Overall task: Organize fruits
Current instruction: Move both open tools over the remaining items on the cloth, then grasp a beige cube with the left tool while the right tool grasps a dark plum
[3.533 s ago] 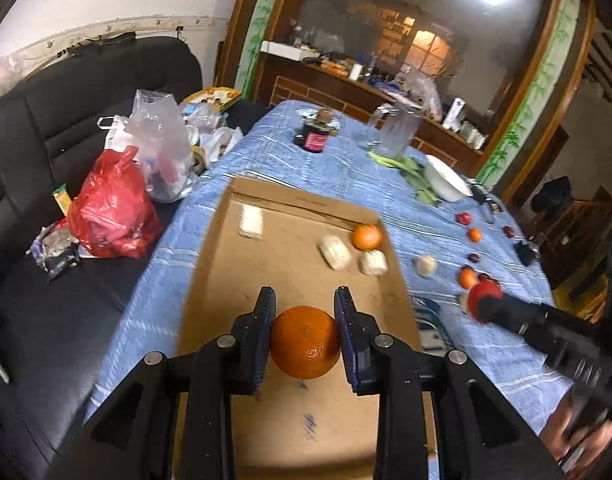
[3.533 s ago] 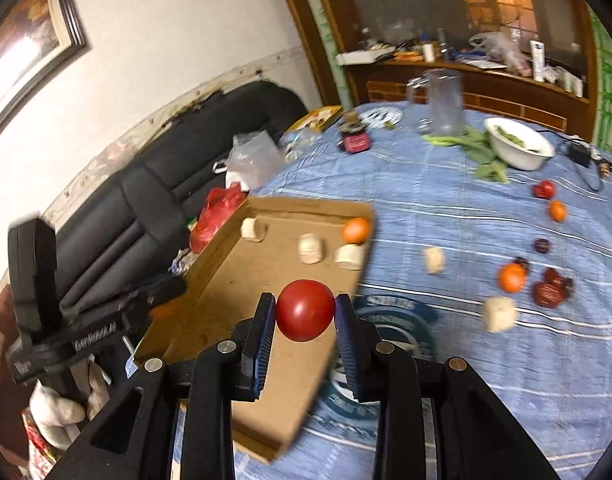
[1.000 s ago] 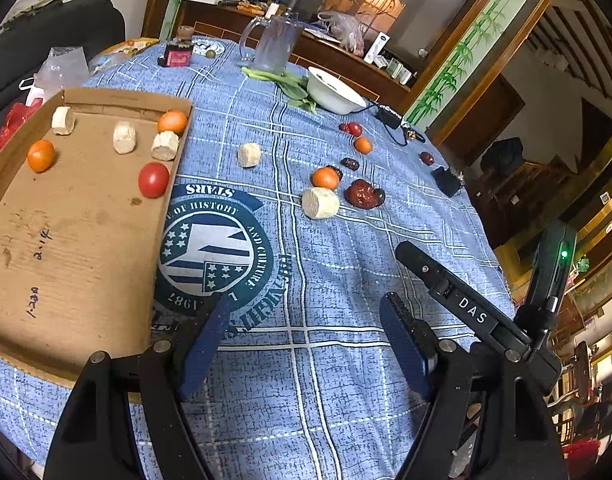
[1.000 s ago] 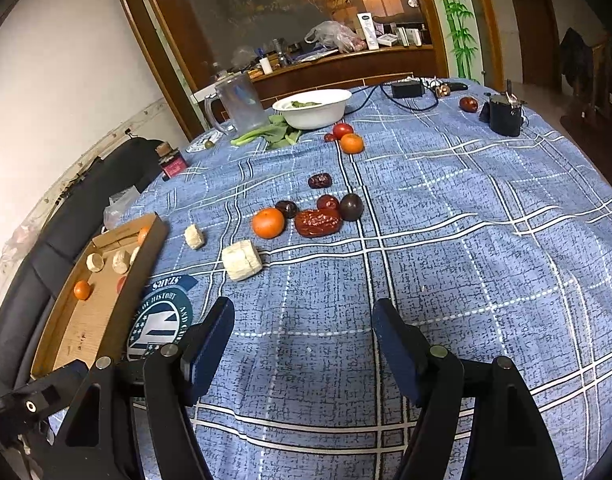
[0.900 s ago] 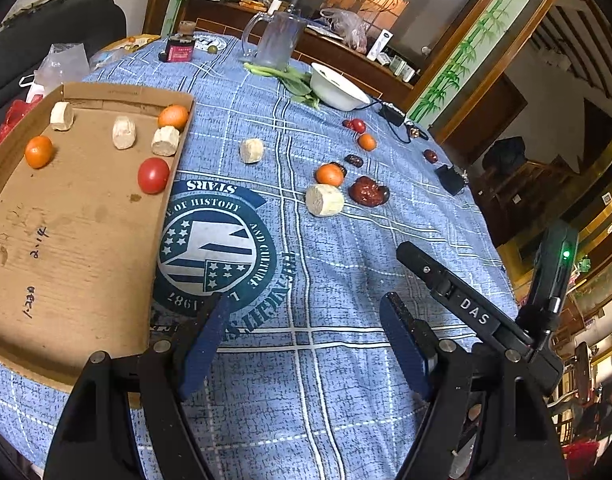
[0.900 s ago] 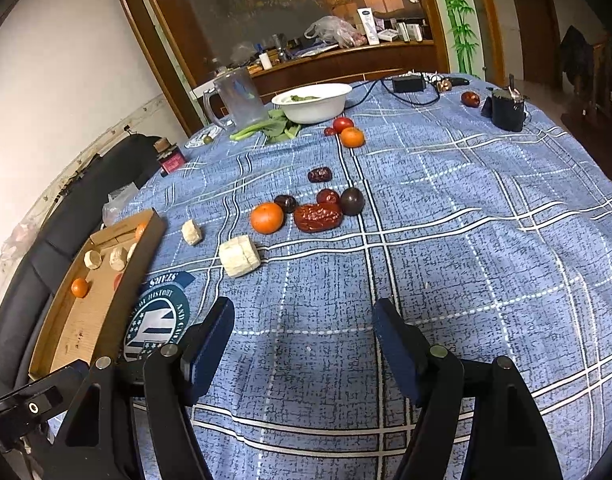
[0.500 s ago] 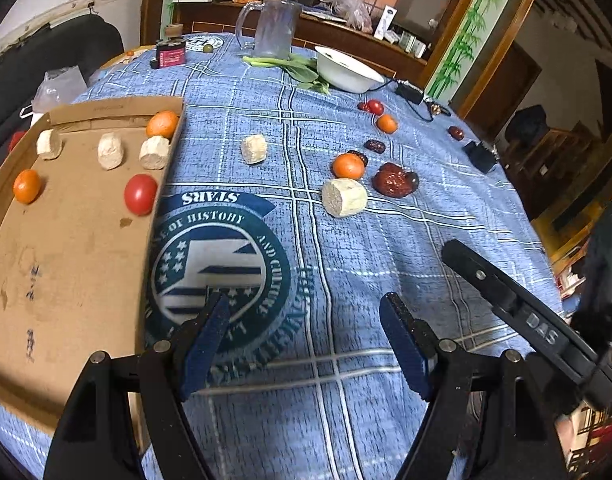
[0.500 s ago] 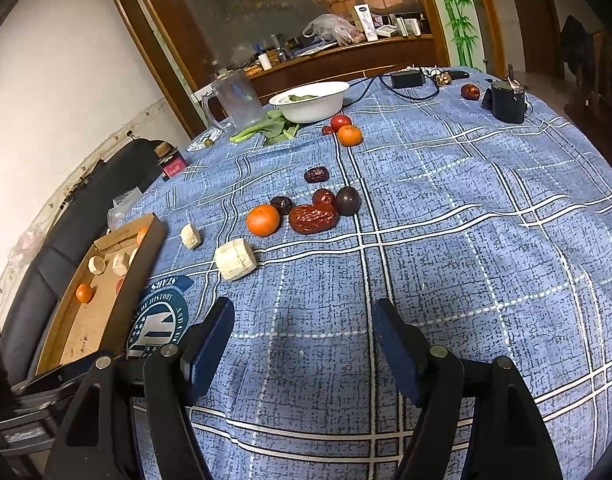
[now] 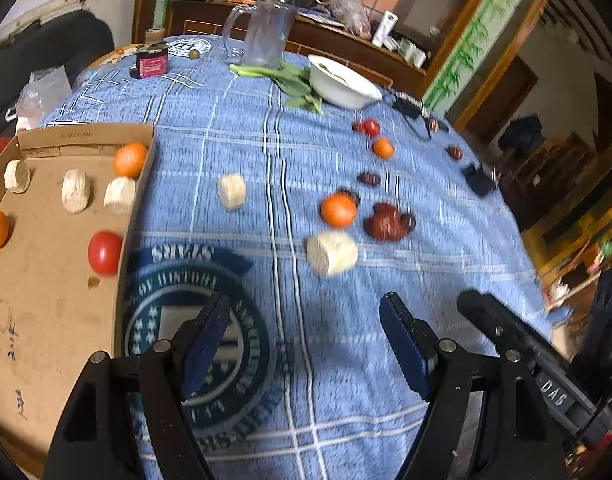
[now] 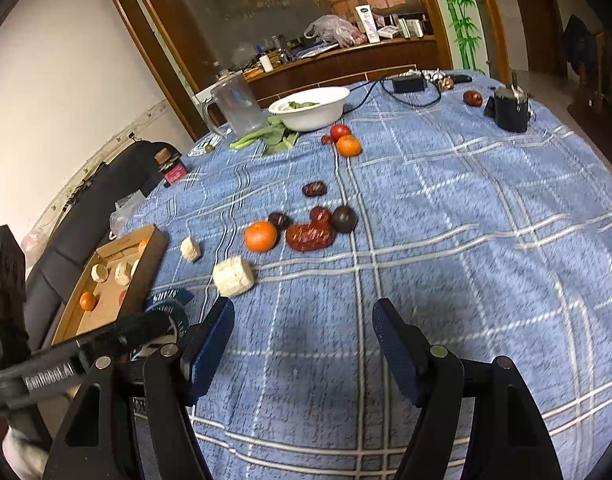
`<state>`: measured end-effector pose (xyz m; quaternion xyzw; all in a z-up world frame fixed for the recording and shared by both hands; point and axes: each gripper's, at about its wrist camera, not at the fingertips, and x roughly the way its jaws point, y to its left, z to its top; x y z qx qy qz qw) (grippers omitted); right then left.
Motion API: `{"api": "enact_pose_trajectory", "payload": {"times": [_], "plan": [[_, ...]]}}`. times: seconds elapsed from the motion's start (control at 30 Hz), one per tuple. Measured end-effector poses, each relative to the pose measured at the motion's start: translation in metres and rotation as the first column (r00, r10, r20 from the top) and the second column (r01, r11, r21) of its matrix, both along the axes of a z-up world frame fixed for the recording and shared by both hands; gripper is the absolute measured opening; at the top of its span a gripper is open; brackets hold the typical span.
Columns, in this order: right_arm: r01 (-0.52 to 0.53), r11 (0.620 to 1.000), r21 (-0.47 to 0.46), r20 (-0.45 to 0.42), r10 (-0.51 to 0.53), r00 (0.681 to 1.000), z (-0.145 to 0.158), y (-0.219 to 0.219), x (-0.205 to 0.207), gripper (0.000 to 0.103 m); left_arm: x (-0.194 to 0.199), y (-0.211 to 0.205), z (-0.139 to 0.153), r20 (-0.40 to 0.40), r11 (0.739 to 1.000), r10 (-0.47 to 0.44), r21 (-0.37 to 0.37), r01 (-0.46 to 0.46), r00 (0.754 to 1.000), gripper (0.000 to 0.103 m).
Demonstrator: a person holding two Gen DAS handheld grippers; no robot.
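Both grippers hang over the near part of the table [image 10: 486, 208], which is covered in a blue checked cloth. Left gripper [image 9: 304, 340]: jaws apart, nothing between them, above the round printed emblem [image 9: 194, 344]. Right gripper [image 10: 303, 338]: jaws apart too, empty, over bare cloth.

Cardboard tray [image 9: 42, 312] at the table's left edge. In it: one tomato [image 9: 104, 252] against the right wall, two oranges, three pale cut chunks along the far end.

Loose on the cloth, beyond the grippers: a large pale chunk [image 10: 233, 276], nearest. Just past it an orange [image 10: 260, 235] beside a cluster of dark red fruits [image 10: 311, 235]. A smaller pale chunk [image 10: 190, 249] lies near the tray wall. Farther off, a second orange [image 10: 349, 145] touches a red tomato [image 10: 340, 132], close to a white bowl [image 10: 311, 108] with leafy greens beside it.
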<state>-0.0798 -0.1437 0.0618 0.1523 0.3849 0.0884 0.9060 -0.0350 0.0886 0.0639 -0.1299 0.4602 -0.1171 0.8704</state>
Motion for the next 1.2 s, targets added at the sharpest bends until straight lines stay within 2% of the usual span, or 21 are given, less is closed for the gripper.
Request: {"api": "enact_pose_trajectory", "payload": {"times": [0.2, 0.37, 0.57, 0.8, 0.93, 1.03, 1.2], "plan": [[0.026, 0.999, -0.033, -0.007, -0.027, 1.000, 0.004, -0.016, 0.018, 0.076, 0.021, 0.015, 0.002, 0.002, 0.996, 0.075, -0.046, -0.074, 0.997, 0.079], [0.002, 0.997, -0.071, -0.016, -0.004, 1.000, -0.003, -0.016, 0.038, 0.076, 0.035, 0.004, -0.013, -0.033, 0.996, 0.056, -0.072, -0.058, 0.998, 0.079], [-0.025, 0.995, -0.097, -0.018, 0.024, 1.000, -0.010, -0.015, 0.066, 0.075, 0.050, -0.013, -0.026, -0.034, 0.996, 0.030, -0.081, -0.033, 0.999, 0.079], [-0.026, 0.998, -0.053, -0.048, 0.023, 0.999, -0.015, -0.019, 0.101, 0.053, 0.051, -0.037, -0.029, 0.058, 0.997, -0.076, 0.010, 0.075, 0.995, 0.077], [-0.006, 1.000, -0.021, -0.064, 0.004, 0.998, -0.027, -0.023, 0.113, 0.053, 0.052, -0.046, -0.034, 0.087, 0.993, -0.116, 0.044, 0.113, 0.989, 0.073], [-0.007, 1.000, -0.006, -0.090, 0.007, 0.996, -0.039, -0.024, 0.118, 0.053, 0.058, -0.051, -0.048, 0.051, 0.990, -0.132, 0.052, 0.129, 0.990, 0.070], [-0.008, 1.000, -0.004, -0.098, 0.008, 0.995, -0.045, -0.024, 0.122, 0.053, 0.055, -0.061, -0.050, 0.079, 0.984, -0.144, 0.121, 0.134, 0.986, 0.070]]}}
